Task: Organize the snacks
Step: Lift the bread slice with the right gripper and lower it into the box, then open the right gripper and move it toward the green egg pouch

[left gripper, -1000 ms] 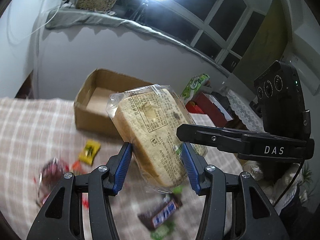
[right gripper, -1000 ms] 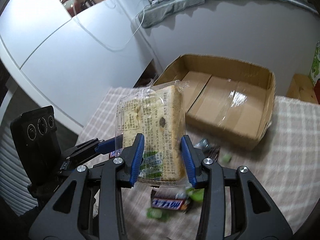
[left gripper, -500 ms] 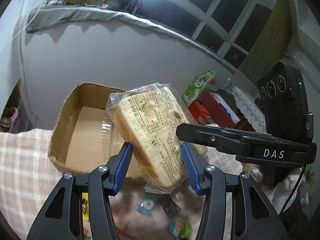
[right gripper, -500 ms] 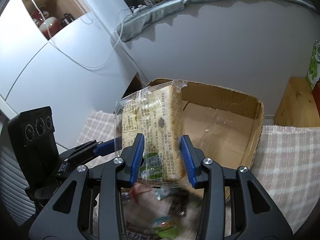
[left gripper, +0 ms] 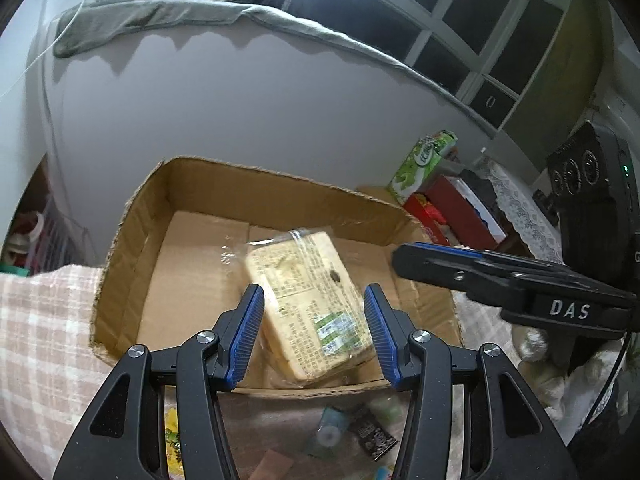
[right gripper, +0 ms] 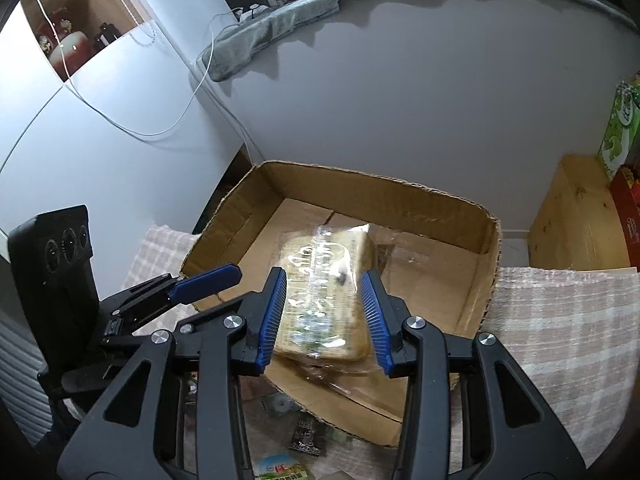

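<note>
— We see a plain brown cardboard box (left gripper: 132,240), and inside it a pale tan slice of bread in a clear wrapper (left gripper: 308,300) with black print and a green label.

— Beside the box we see a pink-and-white checked cloth (left gripper: 44,320); blue pads (right gripper: 276,316) line black gripper fingers, and a green carton (left gripper: 420,164) stands past the box.

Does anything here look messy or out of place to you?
Mostly the cardboard box: its top rim is torn and ragged, with no flaps. The wrapped bread lies tilted inside it, between both grippers' pads. Small snack packets sit scattered on the checked cloth in front.
</note>
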